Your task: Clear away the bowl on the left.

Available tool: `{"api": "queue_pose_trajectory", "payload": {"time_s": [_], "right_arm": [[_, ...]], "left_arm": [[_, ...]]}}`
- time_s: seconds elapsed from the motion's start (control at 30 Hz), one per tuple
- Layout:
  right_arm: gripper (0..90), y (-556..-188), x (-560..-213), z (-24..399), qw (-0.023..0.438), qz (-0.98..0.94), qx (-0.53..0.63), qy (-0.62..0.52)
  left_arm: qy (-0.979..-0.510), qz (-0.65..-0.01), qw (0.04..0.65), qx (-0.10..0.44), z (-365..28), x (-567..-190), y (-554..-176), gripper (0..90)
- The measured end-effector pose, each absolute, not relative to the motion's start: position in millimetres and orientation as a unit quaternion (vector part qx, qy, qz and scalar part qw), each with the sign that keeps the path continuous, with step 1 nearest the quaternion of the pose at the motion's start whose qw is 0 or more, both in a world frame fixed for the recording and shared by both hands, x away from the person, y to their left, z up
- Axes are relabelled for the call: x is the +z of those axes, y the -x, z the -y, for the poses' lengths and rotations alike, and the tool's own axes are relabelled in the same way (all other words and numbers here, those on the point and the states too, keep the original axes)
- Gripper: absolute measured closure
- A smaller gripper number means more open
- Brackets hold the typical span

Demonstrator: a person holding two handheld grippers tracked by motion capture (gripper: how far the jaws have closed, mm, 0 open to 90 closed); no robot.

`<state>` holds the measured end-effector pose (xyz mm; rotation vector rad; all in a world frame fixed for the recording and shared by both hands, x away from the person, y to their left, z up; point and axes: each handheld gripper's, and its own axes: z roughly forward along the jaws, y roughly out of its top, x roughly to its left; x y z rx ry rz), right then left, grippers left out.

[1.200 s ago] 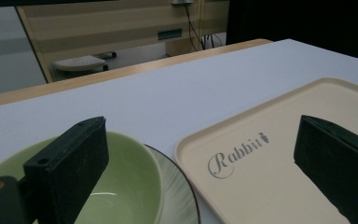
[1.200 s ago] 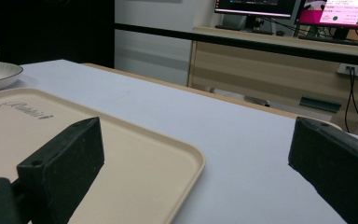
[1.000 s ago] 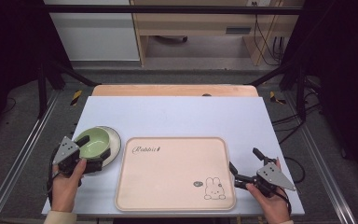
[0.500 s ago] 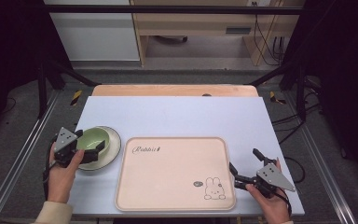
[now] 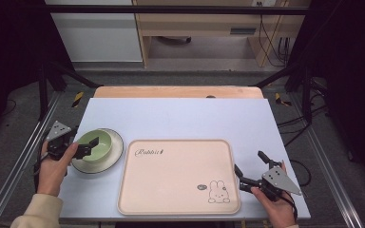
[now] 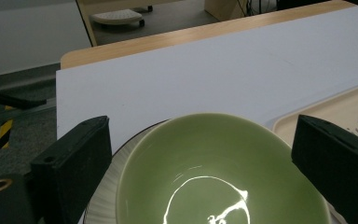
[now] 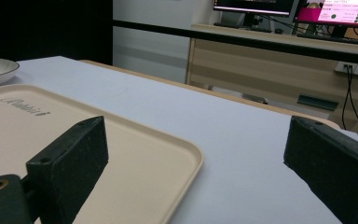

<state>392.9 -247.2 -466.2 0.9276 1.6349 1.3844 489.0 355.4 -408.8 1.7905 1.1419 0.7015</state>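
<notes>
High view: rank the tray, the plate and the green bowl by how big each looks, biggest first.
1. The tray, by far the largest.
2. The plate, whose rim shows around the bowl.
3. The green bowl, sitting on the plate with the left hand-held gripper open around it.

All rest on the same table, so nearness hardly distorts this.

The far half of the white table (image 5: 180,114) lies open. Nearer, the beige tray (image 5: 176,175) and the green bowl (image 5: 97,144) on its plate (image 5: 115,151) block the way.
</notes>
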Motion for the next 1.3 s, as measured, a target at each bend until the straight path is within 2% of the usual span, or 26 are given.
{"api": "queue_pose_trajectory", "payload": {"time_s": [0.13,0.43,0.87,1.07,1.1,1.3], "right_arm": [[7.7,-392,-466,248,0.391,-0.643,0.547,-0.366],[2.2,-393,-467,246,0.387,-0.645,0.547,-0.368],[1.5,-394,-468,246,0.385,-0.643,0.544,-0.379],[1.6,-394,-468,245,0.383,-0.646,0.541,-0.378],[1.6,-394,-468,245,0.383,-0.647,0.541,-0.378],[1.6,-395,-468,245,0.382,-0.647,0.542,-0.377]], "left_arm": [[-0.717,-0.468,0.437,0.277,-359,-411,-492,6.4],[-0.724,-0.470,0.420,0.280,-364,-417,-497,5.7],[-0.728,-0.494,0.391,0.272,-368,-424,-500,7.8],[-0.735,-0.506,0.371,0.257,-372,-429,-501,17.9],[-0.741,-0.511,0.362,0.242,-373,-431,-502,22.5],[-0.739,-0.531,0.351,0.220,-378,-434,-504,31.8]]}}
